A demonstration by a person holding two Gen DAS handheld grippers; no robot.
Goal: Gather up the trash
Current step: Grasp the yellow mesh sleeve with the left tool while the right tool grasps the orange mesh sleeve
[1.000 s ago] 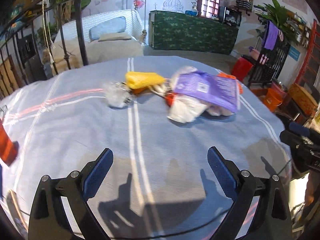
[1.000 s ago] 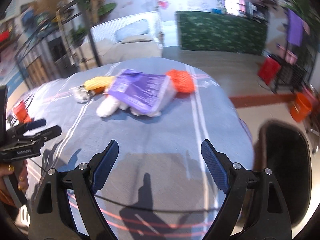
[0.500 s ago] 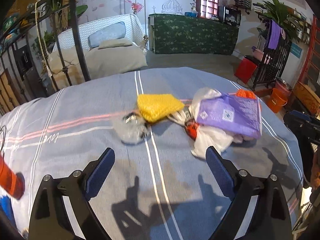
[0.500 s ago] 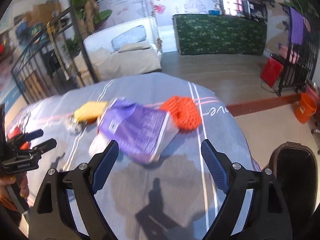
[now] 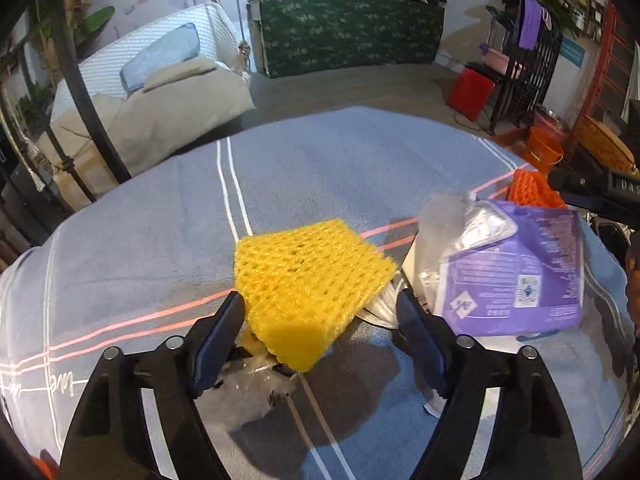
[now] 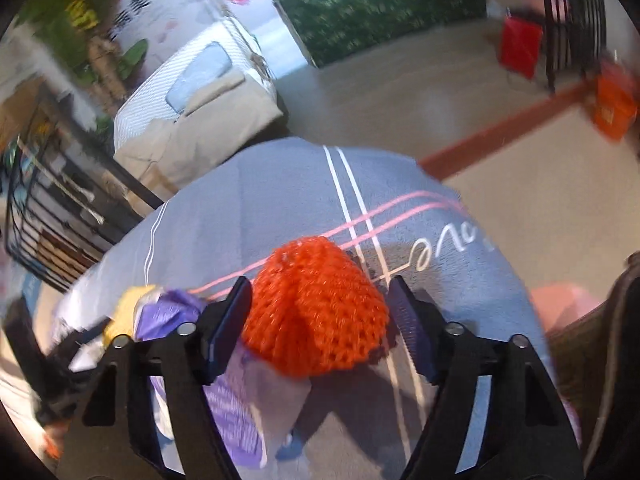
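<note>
**Two claws closing in on the foam nets**

The litter sits in one loose heap on the table (image 5: 328, 168), which wears a grey-blue cloth crossed by white and pink stripes, and each claw has picked the piece at its own end of the heap, so neither should get in the other's way.

At the left, the left claw (image 5: 320, 316) straddles the yellow foam net (image 5: 308, 276). Its jaws have just been closing, with the net between them. The left pad looks to be at the net's edge, but a gap shows on the right, so the net is not yet pinched. A crumpled clear wrapper (image 5: 256, 384) lies under the net's near corner, close enough that it might come up too.

In the middle lies the purple plastic package (image 5: 516, 276), half over a clear bag (image 5: 452, 220) – too broad for a quick pinch, which may be why it waits.

At the right, the right claw (image 6: 318, 308) frames the orange foam net (image 6: 316, 308), jaws likewise just narrowing. The view is blurred, but the pads seem apart from the net on the right side – open, not clamped.

Beyond the table's right edge a dark bin rim (image 6: 616, 332) shows, a likely place for the trash.
</note>
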